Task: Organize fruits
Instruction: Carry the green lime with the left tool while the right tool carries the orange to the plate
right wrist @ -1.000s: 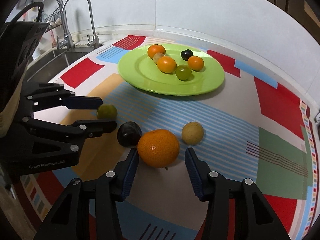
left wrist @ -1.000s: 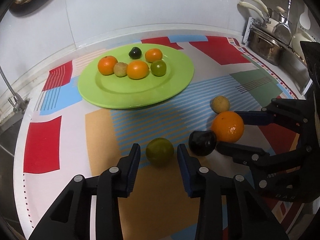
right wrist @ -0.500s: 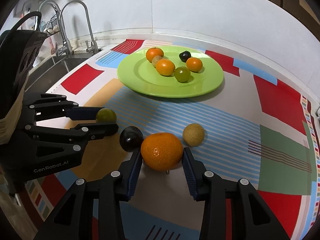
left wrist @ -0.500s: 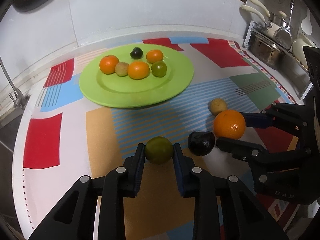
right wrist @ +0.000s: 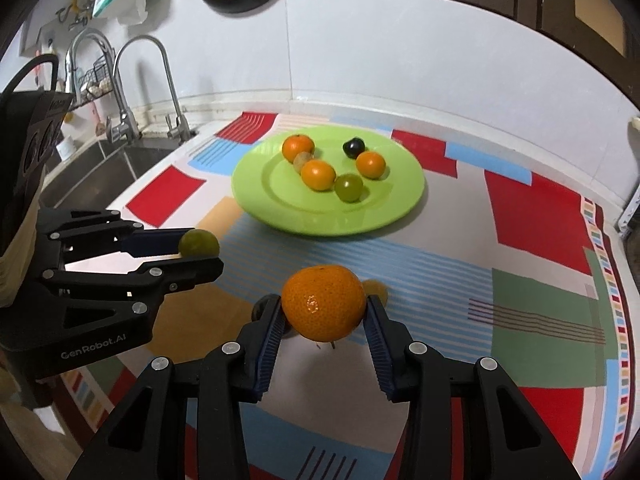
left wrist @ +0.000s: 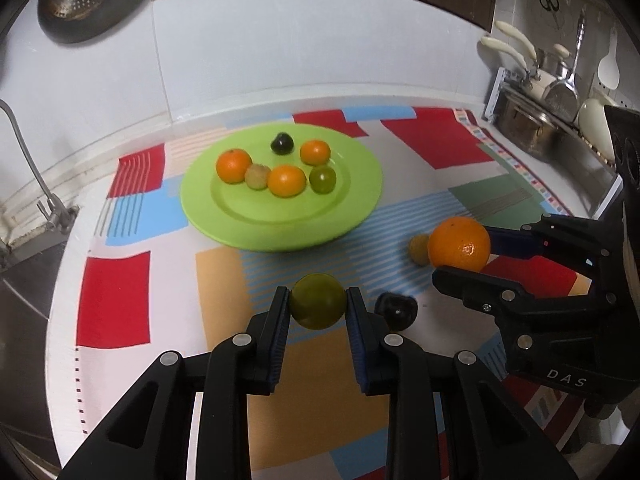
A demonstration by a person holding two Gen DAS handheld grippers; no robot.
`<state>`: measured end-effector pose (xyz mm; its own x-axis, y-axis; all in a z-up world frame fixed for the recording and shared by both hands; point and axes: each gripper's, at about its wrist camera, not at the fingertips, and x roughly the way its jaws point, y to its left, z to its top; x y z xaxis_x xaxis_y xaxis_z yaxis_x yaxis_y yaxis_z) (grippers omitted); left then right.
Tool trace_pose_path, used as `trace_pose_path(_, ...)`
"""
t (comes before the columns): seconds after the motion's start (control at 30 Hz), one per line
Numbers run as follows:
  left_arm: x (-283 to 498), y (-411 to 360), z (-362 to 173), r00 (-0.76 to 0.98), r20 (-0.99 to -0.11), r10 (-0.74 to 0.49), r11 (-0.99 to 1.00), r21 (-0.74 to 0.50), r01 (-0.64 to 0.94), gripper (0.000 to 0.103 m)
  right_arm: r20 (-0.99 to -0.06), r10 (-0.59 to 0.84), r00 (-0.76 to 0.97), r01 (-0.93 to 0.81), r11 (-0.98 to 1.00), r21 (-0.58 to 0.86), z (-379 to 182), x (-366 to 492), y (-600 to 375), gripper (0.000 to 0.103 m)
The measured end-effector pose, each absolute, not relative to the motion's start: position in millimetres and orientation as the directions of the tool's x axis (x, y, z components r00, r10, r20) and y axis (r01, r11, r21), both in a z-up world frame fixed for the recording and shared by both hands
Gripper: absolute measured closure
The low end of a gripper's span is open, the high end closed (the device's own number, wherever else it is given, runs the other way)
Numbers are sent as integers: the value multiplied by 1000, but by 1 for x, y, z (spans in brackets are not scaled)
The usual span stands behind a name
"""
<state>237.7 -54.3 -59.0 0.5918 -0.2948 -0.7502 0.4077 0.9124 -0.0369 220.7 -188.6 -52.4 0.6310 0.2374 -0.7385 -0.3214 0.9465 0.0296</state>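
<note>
We've just closed both: left hand-held gripper point(left wrist: 318, 307) now clamps the green fruit point(left wrist: 318, 306), right hand-held gripper point(right wrist: 324, 312) the orange point(right wrist: 323, 302), both lifted off the worktop point(left wrist: 120, 240), so next comes the carry to the green plate point(left wrist: 360, 208).

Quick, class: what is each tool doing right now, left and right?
Left tool: closed on the green fruit.
Right tool: closed on the large orange.
</note>
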Motion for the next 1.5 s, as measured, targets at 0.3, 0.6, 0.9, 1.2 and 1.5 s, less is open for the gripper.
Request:
trace_pose_path(0.3, 241, -49, -29, 643, -703, -306, 914, -27, 405, 75, -693, 270, 669, -311, 948, 69, -24, 226, -189, 61)
trace_pose_path(0.6, 258, -47, -3, 702, -645, -302, 919, -1, 395, 75, -640, 286, 714, -311, 947, 76, 2, 246, -188, 61)
trace_pose_path(0.9, 286, -50, 15, 731, -610, -306, 921, 5, 389, 75, -608, 292, 738, -312, 947, 77, 20, 275, -188, 61)
trace_pose_path(1.2, 328, -53, 20, 737, -605, -302, 928, -9, 373, 75, -605, 293, 740, -312, 947, 77, 30, 314, -188, 61)
trace_pose_path(1.5, 371, -59, 7, 717, -635, -288, 933, -18, 360, 75, -630, 291, 720, -300, 949, 95, 23, 359, -190, 61)
